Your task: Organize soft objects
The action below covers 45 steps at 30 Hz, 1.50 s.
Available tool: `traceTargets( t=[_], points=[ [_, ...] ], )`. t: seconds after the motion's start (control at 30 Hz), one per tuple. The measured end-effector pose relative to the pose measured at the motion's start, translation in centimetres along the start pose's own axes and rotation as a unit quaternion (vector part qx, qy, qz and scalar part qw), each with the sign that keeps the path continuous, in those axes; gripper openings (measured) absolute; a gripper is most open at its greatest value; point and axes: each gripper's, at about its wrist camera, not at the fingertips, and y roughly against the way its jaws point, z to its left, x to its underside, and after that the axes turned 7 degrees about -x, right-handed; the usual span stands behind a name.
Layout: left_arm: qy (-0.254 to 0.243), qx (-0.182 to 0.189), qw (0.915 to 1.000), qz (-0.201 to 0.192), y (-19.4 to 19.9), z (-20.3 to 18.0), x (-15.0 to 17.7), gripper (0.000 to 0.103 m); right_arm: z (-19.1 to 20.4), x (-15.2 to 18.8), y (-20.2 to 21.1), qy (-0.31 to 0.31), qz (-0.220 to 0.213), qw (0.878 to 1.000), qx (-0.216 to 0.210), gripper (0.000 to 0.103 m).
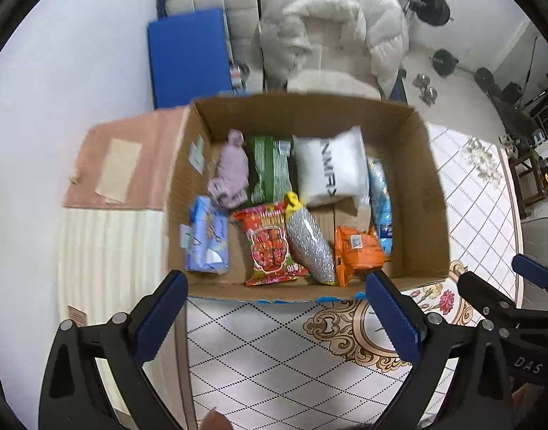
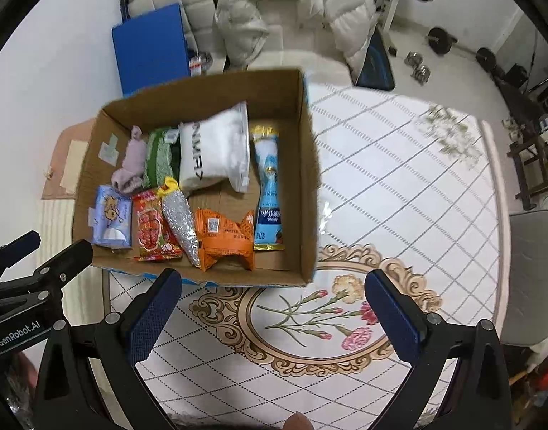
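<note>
An open cardboard box [image 1: 417,197] [image 2: 306,186] stands on the patterned table. Inside lie a lilac sock [image 1: 231,172] [image 2: 132,163], a green striped pack [image 1: 270,168], a white pouch [image 1: 331,165] [image 2: 213,147], a blue tissue pack [image 1: 207,240] [image 2: 111,216], a red snack bag [image 1: 268,247] [image 2: 152,229], a silver pouch with a yellow top [image 1: 308,243] [image 2: 179,220], an orange packet [image 1: 358,247] [image 2: 225,236] and a light blue tube pack [image 1: 381,204] [image 2: 268,193]. My left gripper [image 1: 275,308] is open and empty in front of the box. My right gripper [image 2: 272,304] is open and empty over the table.
A pink cloth [image 1: 130,165] and a cream ribbed mat [image 1: 105,261] lie left of the box. A blue board [image 1: 190,57], a chair with a white puffy coat [image 1: 331,32] and gym weights [image 2: 440,39] stand behind the table. A grey chair [image 2: 535,279] is at the right.
</note>
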Motion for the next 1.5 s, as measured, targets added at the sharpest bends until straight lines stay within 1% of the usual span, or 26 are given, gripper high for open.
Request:
traceTargets(
  t=[0.1, 0.27, 0.4, 0.53, 0.63, 0.73, 0.87, 1.03, 1.33, 1.5],
  points=[
    [0.003, -0.012, 0.9994, -0.033, 3.3, 0.0, 0.9, 0.102, 0.1, 0.9, 3.4, 0.0, -0.029, 1.0, -0.006, 0.103],
    [0.019, 0.003, 0.9973, -0.071, 9.1, 0.9, 2.4, 0.102, 0.2, 3.2, 9.6, 0.002, -0.073, 0.997, -0.017, 0.103],
    [0.018, -0.006, 0.9942, -0.106, 13.5, 1.2, 3.7, 0.102, 0.8, 5.4, 14.6, 0.013, -0.107, 0.994, -0.019, 0.103],
    [0.018, 0.0, 0.9929, -0.118, 16.5, 1.5, 5.4, 0.102, 1.6, 7.3, 18.4, 0.025, -0.129, 0.991, -0.019, 0.103],
    [0.017, 0.0, 0.9918, -0.126, 18.1, 1.6, 6.3, 0.102, 2.1, 8.6, 21.0, 0.035, -0.151, 0.988, -0.012, 0.103],
    [0.021, 0.0, 0.9905, -0.136, 19.4, 1.7, 6.9, 0.102, 2.5, 9.5, 23.2, 0.042, -0.168, 0.985, -0.013, 0.103],
    [0.025, 0.001, 0.9882, -0.151, 21.1, 2.0, 7.6, 0.102, 2.8, 10.2, 25.1, 0.049, -0.182, 0.982, -0.01, 0.103],
    [0.028, -0.001, 0.9854, -0.168, 22.3, 2.2, 8.0, 0.102, 2.7, 10.3, 26.3, 0.047, -0.194, 0.98, -0.004, 0.103],
    [0.031, 0.001, 0.9854, -0.168, 22.4, 2.2, 8.2, 0.102, 2.9, 10.4, 27.3, 0.05, -0.211, 0.976, 0.015, 0.103],
    [0.04, 0.0, 0.9855, -0.165, 22.4, 2.0, 8.3, 0.103, 2.9, 10.2, 27.2, 0.049, -0.213, 0.976, 0.021, 0.103]
  ],
)
